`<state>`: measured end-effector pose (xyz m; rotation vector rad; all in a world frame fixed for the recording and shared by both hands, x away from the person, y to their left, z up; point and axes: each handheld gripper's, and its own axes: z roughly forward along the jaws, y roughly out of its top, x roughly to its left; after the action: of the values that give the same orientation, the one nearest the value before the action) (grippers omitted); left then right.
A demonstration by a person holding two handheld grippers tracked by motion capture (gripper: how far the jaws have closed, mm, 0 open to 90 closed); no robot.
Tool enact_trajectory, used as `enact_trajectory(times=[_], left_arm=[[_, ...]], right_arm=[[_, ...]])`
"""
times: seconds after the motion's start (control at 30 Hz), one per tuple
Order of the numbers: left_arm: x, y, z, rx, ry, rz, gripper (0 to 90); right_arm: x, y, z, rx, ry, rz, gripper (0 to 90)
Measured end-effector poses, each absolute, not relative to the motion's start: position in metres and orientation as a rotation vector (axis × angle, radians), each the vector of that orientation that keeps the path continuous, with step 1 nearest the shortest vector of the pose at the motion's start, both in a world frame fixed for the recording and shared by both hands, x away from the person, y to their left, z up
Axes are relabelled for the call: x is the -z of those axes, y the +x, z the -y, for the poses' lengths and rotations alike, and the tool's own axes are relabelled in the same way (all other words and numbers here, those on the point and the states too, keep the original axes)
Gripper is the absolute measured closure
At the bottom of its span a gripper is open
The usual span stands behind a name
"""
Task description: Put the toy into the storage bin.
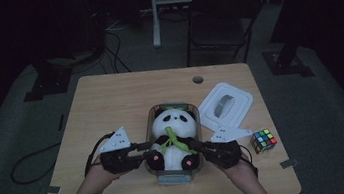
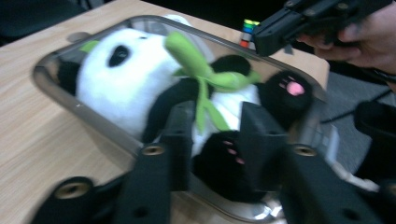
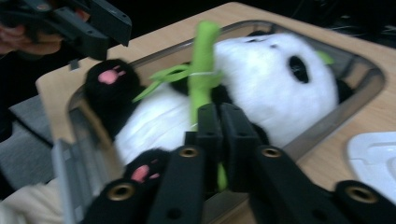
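Observation:
A black-and-white panda plush [image 1: 176, 121] with a green bamboo stalk [image 3: 203, 56] lies on its back in a clear plastic container [image 1: 151, 117] at the table's near middle. My left gripper [image 1: 150, 155] comes in from the container's left. In the left gripper view its jaws [image 2: 217, 135] stand on either side of a black foot with pink pads [image 2: 224, 163], which fills the gap between them. From the right, my right gripper [image 1: 198, 148] reaches in; its jaws [image 3: 220, 126] are nearly together, with the green stalk's lower end between them.
A white lid [image 1: 225, 105] lies on the table [image 1: 110, 100] right of the container, and a colour cube [image 1: 263, 141] sits near the right edge. A dark folding chair [image 1: 220, 20] stands beyond the table. Cables run over the floor at left.

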<state>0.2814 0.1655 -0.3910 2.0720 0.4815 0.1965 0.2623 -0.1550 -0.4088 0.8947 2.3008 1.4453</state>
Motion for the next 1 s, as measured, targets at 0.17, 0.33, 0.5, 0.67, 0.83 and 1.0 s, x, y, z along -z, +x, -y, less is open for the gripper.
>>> enact_trajectory(times=[0.17, 0.33, 0.5, 0.67, 0.83, 1.0], left_arm=[[0.390, 0.274, -0.163, -0.184, 2.108, -0.430, 83.2], [0.392, 0.273, -0.160, -0.171, 2.140, -0.419, 88.3], [0.394, 0.276, -0.160, -0.138, 2.152, -0.419, 88.4], [0.404, 0.283, -0.155, -0.105, 2.198, -0.432, 90.0], [0.410, 0.288, -0.151, -0.078, 2.222, -0.454, 90.0], [0.413, 0.290, -0.147, -0.068, 2.225, -0.458, 90.0]], right_arm=[[0.410, 0.255, 0.153, -1.440, 0.880, -2.356, 90.0], [0.409, 0.251, 0.154, -1.483, 0.866, -2.392, 90.0], [0.411, 0.250, 0.151, -1.469, 0.840, -2.443, 90.0], [0.418, 0.254, 0.145, -1.406, 0.836, -2.495, 90.0], [0.425, 0.259, 0.138, -1.342, 0.846, -2.535, 90.0], [0.427, 0.261, 0.134, -1.312, 0.865, -2.537, 90.0]])
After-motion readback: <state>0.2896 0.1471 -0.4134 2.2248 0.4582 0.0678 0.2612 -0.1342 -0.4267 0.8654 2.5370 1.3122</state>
